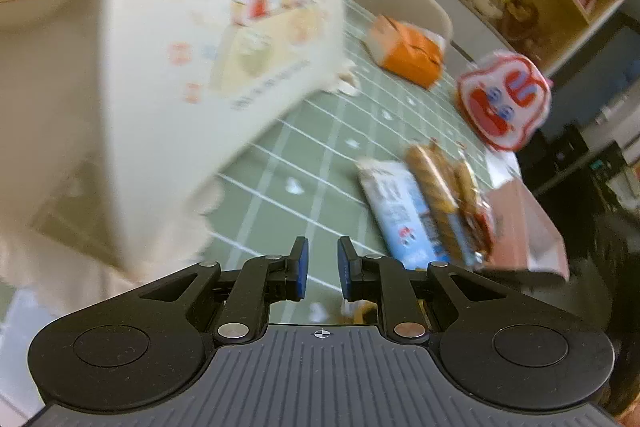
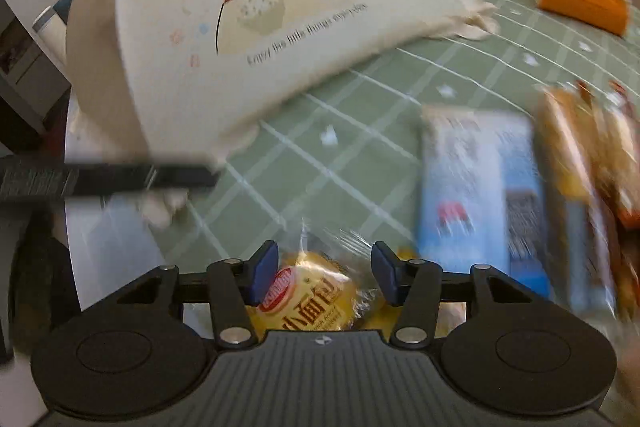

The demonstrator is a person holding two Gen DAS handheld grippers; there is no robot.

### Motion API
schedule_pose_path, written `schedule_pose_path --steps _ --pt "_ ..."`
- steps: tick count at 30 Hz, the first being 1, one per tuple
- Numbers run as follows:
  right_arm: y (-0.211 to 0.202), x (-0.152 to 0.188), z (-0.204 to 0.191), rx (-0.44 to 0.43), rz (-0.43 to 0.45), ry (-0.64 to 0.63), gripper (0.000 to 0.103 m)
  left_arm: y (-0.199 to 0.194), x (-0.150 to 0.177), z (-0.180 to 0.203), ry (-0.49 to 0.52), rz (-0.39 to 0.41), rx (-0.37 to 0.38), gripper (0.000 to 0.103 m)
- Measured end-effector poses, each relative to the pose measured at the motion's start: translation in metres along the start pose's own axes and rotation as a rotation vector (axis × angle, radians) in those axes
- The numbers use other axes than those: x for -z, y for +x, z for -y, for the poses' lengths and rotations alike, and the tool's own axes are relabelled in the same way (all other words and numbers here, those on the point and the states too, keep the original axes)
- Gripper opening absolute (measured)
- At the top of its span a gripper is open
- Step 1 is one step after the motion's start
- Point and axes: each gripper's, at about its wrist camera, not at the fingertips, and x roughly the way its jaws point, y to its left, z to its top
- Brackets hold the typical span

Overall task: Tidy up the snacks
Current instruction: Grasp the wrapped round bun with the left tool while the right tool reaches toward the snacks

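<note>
Table: green cloth (image 2: 360, 99) with a white grid and small white motifs covers the top; shelving with jars and boxes runs behind it in the left wrist view.
Bag: cream fabric bag (image 2: 248, 27) printed with two cartoon children and a line of text, the largest thing on the table; it lies on the left part of the cloth, its frayed edge touching the cloth, and fills the upper left of the left wrist view (image 1: 208, 47).
Blue packet: flat light-blue snack pack (image 2: 480, 203) lying on the cloth right of the bag, blurred; also in the left wrist view (image 1: 400, 211).
Wafer packs: clear packs of brown rolls (image 1: 444, 195) lying against the right edge of the blue packet.
Orange box: orange and white carton (image 1: 408, 51) at the far side of the table, well apart from the others.
Round pack: red and white pack with a cartoon face (image 1: 504, 103), near the table's right edge, beyond the wafer packs.
Bun: small yellow bun in clear wrap with a red label (image 2: 316, 291), on the table between the right gripper's fingers.
Right gripper: (image 2: 325, 273) partly spread around the bun, blue pads not touching it.
Left gripper: (image 1: 322, 269) nearly pressed together, nothing between the pads, above bare cloth.
</note>
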Motion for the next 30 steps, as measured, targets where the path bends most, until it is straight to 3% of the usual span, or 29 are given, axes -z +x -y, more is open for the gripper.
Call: schedule_pose_path --steps 5,7,9,12,14,20,22,24,26,27,30 --pt "-0.027 0.032 0.012 0.089 0.016 0.018 0.052 0.006 0.017 0.024 0.070 -0.080 -0.018 0.019" --pt "-0.043 0.041 0.022 0.083 0.049 0.073 0.059 0.003 0.027 0.038 0.108 -0.109 -0.013 0.019" --pt "-0.065 0.051 0.030 0.100 0.105 0.122 0.077 0.000 0.038 0.055 0.140 -0.134 0.006 0.019" --pt "-0.095 0.061 0.041 0.160 0.190 0.174 0.080 0.003 0.055 0.084 0.190 -0.160 0.025 0.019" --pt "-0.111 0.069 0.048 0.195 0.233 0.215 0.085 0.009 0.068 0.108 0.272 -0.151 -0.014 0.019" --pt "-0.124 0.105 0.072 0.252 0.245 0.350 0.087 0.034 0.109 0.155 0.644 -0.116 -0.268 0.028" --pt "-0.123 0.118 0.074 0.276 0.242 0.366 0.089 0.033 0.112 0.153 0.698 -0.097 -0.277 0.034" --pt "-0.121 0.128 0.074 0.325 0.240 0.361 0.091 0.031 0.107 0.150 0.674 -0.102 -0.296 0.041" --pt "-0.116 0.134 0.074 0.367 0.236 0.355 0.092 0.033 0.097 0.143 0.584 -0.131 -0.273 0.042" --pt "-0.113 0.137 0.076 0.365 0.229 0.360 0.092 0.036 0.091 0.138 0.511 -0.161 -0.236 0.041" --pt "-0.106 0.150 0.085 0.327 0.198 0.425 0.093 0.044 0.083 0.131 0.400 -0.208 -0.183 0.053"
